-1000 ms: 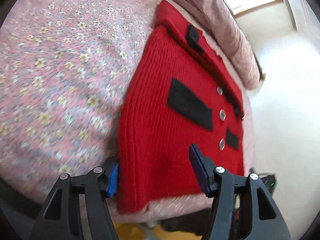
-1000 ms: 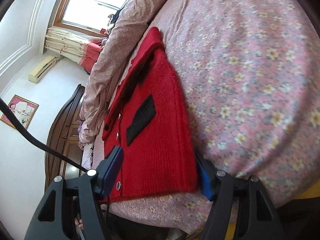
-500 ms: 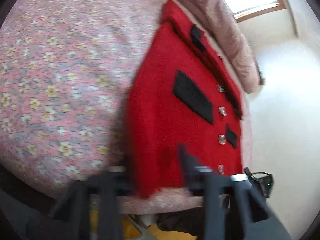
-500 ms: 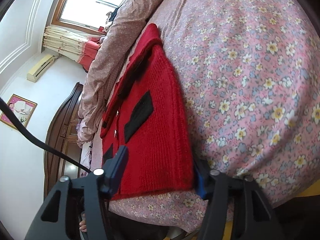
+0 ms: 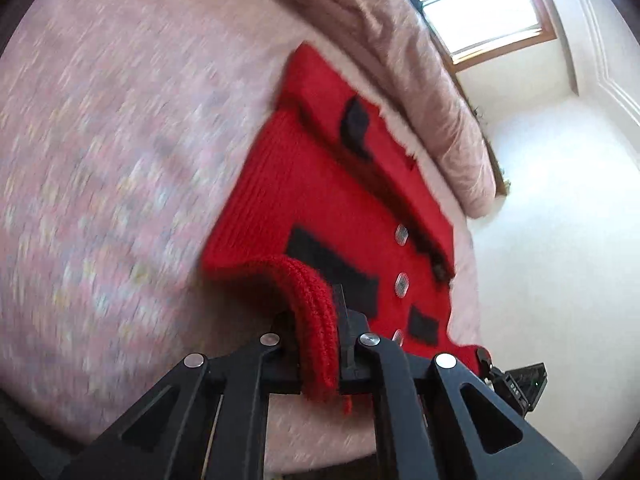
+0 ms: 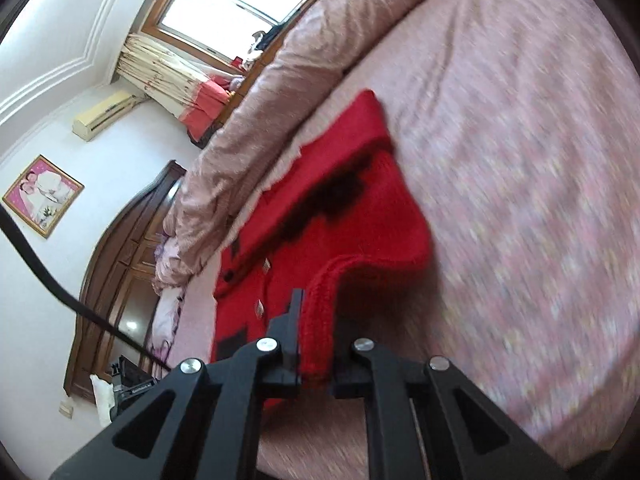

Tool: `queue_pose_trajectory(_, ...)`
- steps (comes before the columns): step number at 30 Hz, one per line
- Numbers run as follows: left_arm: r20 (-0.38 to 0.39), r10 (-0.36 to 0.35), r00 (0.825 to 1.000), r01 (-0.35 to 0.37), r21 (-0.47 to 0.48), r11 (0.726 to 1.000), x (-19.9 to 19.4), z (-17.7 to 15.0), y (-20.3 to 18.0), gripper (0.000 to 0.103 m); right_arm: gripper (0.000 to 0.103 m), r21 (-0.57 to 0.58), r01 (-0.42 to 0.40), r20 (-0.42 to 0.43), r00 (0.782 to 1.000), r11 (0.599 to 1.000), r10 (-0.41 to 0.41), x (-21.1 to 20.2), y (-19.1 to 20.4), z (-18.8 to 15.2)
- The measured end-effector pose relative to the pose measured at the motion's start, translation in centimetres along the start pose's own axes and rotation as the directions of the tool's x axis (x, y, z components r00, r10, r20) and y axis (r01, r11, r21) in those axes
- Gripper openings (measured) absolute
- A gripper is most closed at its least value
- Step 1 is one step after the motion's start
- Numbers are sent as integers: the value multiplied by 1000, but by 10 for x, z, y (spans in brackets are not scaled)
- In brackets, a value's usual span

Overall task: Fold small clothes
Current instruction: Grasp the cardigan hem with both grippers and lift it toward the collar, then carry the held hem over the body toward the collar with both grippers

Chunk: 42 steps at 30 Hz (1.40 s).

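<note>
Red cardigan [image 5: 320, 200] hem — both claws' grip

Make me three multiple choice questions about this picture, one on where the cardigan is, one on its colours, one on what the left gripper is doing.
1. Where does the cardigan lie?
A. on the floral bedspread
B. on the floor
C. on a chair

2. What colour are its patches?
A. white
B. black
C. yellow

3. What is the left gripper doing?
A. wide open, empty
B. shut on nothing
C. shut on the cardigan's hem

Answers: 1 A, pink flowered fabric surrounds the knit. 2 B, dark rectangles sit on the red knit beside the buttons. 3 C, a red knit fold is pinched between its pads.
</note>
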<state>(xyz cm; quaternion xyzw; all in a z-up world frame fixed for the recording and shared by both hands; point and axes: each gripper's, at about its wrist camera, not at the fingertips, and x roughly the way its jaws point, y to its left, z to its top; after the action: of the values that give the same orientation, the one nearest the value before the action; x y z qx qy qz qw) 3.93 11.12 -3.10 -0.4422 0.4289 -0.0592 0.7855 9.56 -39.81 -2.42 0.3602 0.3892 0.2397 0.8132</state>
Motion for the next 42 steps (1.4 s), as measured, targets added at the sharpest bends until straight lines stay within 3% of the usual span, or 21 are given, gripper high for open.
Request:
queue_pose_trajectory(6,58,3,998,-5,29,1000,13,50,-23,2,8,-70,47,32,998,996,-45,24,23,43)
queue_pose_trajectory(15,96,23,995,-32,95,995,38,111,-43,2,8,-124,133,40,991,983,-129,68,25,101)
queue_pose_trajectory(21,101,46,994,-62,167,984,54,135,-56,2,8,-173,135,38,991,976,-131,93,36,126)
queue_pose_trajectory(36,101,21,995,-38,170,985,106,209,-64,2,8,-145,139,59,990,980,-132,154,33,187)
queue_pose_trajectory(42,109,49,993,-71,211,975,126,228,-68,2,8,-156,152,60,988,976,-144,178,26,201)
